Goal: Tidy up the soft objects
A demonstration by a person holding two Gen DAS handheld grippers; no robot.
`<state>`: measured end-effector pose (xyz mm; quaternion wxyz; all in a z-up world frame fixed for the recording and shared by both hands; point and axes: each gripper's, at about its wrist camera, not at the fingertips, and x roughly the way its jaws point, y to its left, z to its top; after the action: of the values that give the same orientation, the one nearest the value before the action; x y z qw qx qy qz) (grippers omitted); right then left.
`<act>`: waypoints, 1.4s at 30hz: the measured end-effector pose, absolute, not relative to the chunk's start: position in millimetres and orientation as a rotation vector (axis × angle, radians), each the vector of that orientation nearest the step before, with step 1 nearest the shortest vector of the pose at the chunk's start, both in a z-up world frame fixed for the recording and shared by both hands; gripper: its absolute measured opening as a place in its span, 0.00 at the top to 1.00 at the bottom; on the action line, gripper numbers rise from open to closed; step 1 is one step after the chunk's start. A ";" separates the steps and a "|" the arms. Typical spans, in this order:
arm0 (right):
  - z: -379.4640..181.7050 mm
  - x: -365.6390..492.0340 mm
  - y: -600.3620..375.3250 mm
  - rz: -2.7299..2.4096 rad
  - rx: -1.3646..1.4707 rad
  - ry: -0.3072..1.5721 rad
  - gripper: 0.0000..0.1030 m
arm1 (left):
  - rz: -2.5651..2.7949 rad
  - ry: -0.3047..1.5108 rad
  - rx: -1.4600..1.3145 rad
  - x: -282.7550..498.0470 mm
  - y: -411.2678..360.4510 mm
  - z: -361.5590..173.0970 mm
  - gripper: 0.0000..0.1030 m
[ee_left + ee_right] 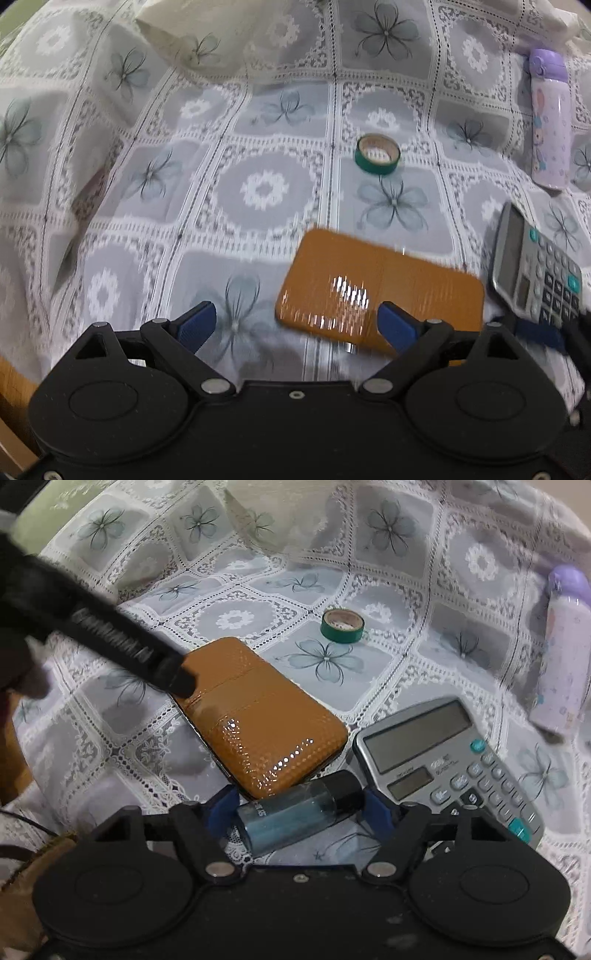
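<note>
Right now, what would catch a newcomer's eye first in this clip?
The glossy brown case lying mid-table on the lace floral tablecloth, with the green tape roll beyond it. Nearer, the right gripper brackets a small blue bottle beside the grey calculator.

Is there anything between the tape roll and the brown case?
Nothing: only bare tablecloth lies between the tape roll and the brown case, seen in both wrist views.

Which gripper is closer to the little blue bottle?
Right. The right gripper has the blue bottle lying between its fingers. The left gripper hangs open over the orange case, with no bottle in its view.
</note>
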<state>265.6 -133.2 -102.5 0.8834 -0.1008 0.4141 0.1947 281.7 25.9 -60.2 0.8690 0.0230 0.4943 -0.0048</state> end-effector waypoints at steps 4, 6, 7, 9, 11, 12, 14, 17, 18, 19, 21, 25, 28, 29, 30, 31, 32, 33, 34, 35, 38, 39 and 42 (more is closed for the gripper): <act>-100.9 260.8 -137.3 0.367 -0.168 0.875 0.30 | -0.025 1.021 0.043 304.0 19.3 -60.5 0.11; -99.8 259.2 -139.5 0.341 -0.140 0.887 0.30 | -0.030 1.019 0.042 317.0 14.7 -62.5 0.11; -98.9 257.9 -140.2 0.327 -0.124 0.892 0.30 | -0.033 1.014 0.043 322.5 12.3 -63.3 0.11; -98.7 257.3 -141.1 0.302 -0.096 0.903 0.30 | -0.047 1.001 0.047 333.4 6.6 -64.7 0.11; -98.9 256.4 -141.8 0.282 -0.073 0.913 0.30 | -0.057 0.986 0.058 344.5 -0.4 -66.0 0.11; -99.4 256.4 -142.1 0.274 -0.064 0.917 0.30 | -0.064 0.975 0.065 350.5 -4.5 -66.9 0.11; -101.5 256.3 -140.6 0.261 -0.058 0.924 0.31 | -0.077 0.955 0.083 359.4 -13.4 -68.5 0.11; -103.0 253.8 -138.4 0.249 -0.069 0.917 0.31 | -0.106 0.931 0.105 373.0 -25.7 -71.3 0.11; -103.2 252.9 -138.3 0.246 -0.068 0.914 0.31 | -0.116 0.929 0.107 377.7 -29.4 -72.8 0.11; -103.2 252.1 -138.9 0.245 -0.066 0.913 0.31 | -0.128 0.932 0.107 383.0 -32.2 -74.8 0.11; -103.8 251.9 -140.3 0.246 -0.055 0.911 0.30 | -0.141 0.939 0.107 393.4 -36.3 -79.6 0.11; -104.6 252.7 -143.7 0.250 -0.032 0.911 0.29 | -0.133 0.945 0.118 407.2 -41.3 -89.3 0.11; -105.7 253.7 -144.0 0.253 -0.035 0.905 0.28 | -0.137 0.940 0.112 412.9 -41.4 -93.8 0.12; -106.3 253.6 -144.1 0.254 -0.035 0.903 0.27 | -0.139 0.938 0.112 414.5 -41.9 -94.6 0.12; -106.7 253.2 -144.3 0.255 -0.035 0.900 0.27 | -0.141 0.935 0.115 416.0 -42.4 -95.8 0.12; -107.0 252.5 -144.0 0.255 -0.035 0.897 0.27 | -0.144 0.931 0.119 417.2 -43.4 -96.3 0.12; -107.1 252.6 -144.0 0.256 -0.036 0.895 0.26 | -0.152 0.926 0.124 418.3 -44.4 -97.2 0.12; -107.1 252.6 -143.9 0.257 -0.036 0.895 0.26 | -0.160 0.924 0.129 419.0 -45.1 -97.8 0.18; -106.9 252.4 -143.9 0.258 -0.035 0.895 0.26 | -0.166 0.927 0.131 420.5 -45.9 -98.4 0.30; -106.7 252.6 -144.4 0.260 -0.032 0.895 0.25 | -0.176 0.937 0.131 422.1 -46.6 -99.7 0.37; -106.8 252.9 -145.1 0.268 -0.023 0.895 0.23 | -0.214 0.979 0.094 425.7 -45.3 -104.1 0.55; -106.8 252.7 -144.6 0.268 -0.027 0.894 0.23 | -0.214 0.972 0.093 424.9 -44.7 -103.4 0.56; -106.6 251.3 -144.1 0.273 -0.029 0.891 0.22 | -0.214 0.969 0.091 419.4 -43.7 -99.4 0.56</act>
<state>251.3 -144.1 -106.6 0.8932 -0.0140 0.4298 0.1317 419.4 -43.7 -99.4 0.8785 0.0436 0.4646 -0.1025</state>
